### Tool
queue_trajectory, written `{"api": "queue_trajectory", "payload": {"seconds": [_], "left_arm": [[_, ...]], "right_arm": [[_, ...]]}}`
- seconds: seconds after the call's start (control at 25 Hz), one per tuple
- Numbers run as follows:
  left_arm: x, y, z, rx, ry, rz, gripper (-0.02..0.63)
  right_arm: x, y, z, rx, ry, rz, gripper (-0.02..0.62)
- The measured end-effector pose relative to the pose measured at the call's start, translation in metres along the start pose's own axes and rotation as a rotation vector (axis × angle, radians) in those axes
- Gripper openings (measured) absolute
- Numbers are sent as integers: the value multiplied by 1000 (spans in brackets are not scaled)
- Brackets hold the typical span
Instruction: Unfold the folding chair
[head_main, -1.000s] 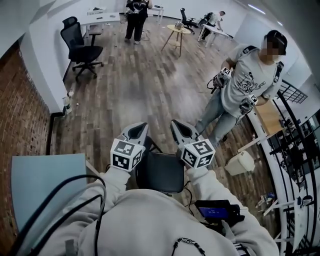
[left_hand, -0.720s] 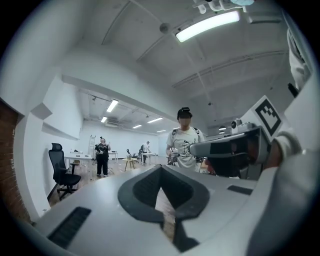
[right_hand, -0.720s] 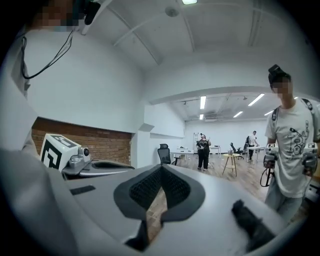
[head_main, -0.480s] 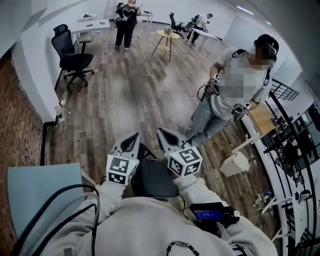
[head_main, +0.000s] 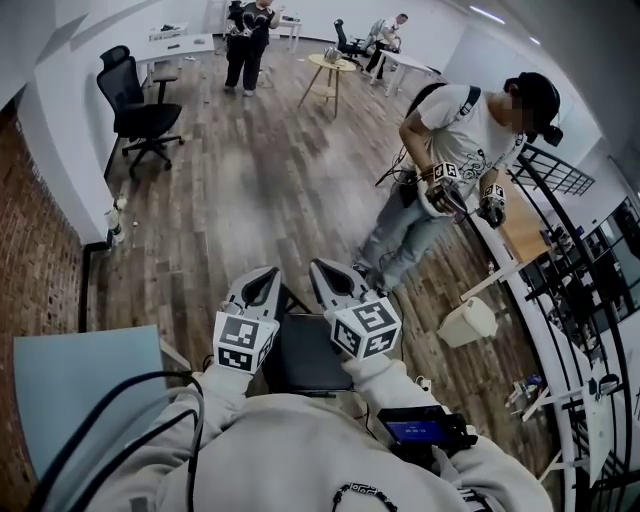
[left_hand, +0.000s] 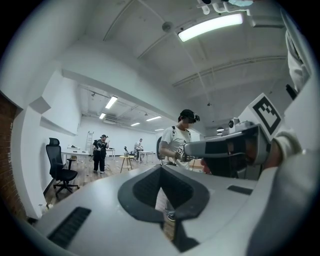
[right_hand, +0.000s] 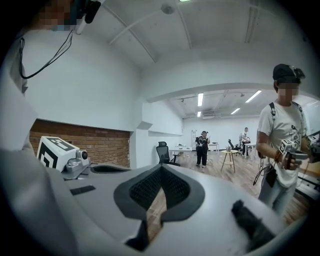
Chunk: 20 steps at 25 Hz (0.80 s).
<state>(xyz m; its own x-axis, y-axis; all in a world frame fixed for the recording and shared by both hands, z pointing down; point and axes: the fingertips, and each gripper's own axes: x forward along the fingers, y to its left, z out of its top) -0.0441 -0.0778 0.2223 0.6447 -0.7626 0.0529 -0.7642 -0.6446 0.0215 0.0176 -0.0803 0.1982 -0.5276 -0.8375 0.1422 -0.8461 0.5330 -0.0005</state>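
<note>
Grey L tongs (head_main: 262, 282) + R tongs (head_main: 328, 275) — level

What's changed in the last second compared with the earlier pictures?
The bystander in the grey T-shirt has turned and brought both hand-held grippers up in front of the body. Nothing was taken hold of or let go. The left gripper and right gripper stay shut and empty, side by side over the dark folding chair, which looks unchanged.
</note>
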Motion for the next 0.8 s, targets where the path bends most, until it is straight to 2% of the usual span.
{"api": "queue_trajectory", "payload": {"seconds": [0.4,0.8], "left_arm": [[-6,1,11,-3,-43,24,5],[-16,11,18,-5,-50,31,5]], "right_arm": [[-2,4,-4,1,4,9,6],[8,19,2,-10,6,33,6]]}}
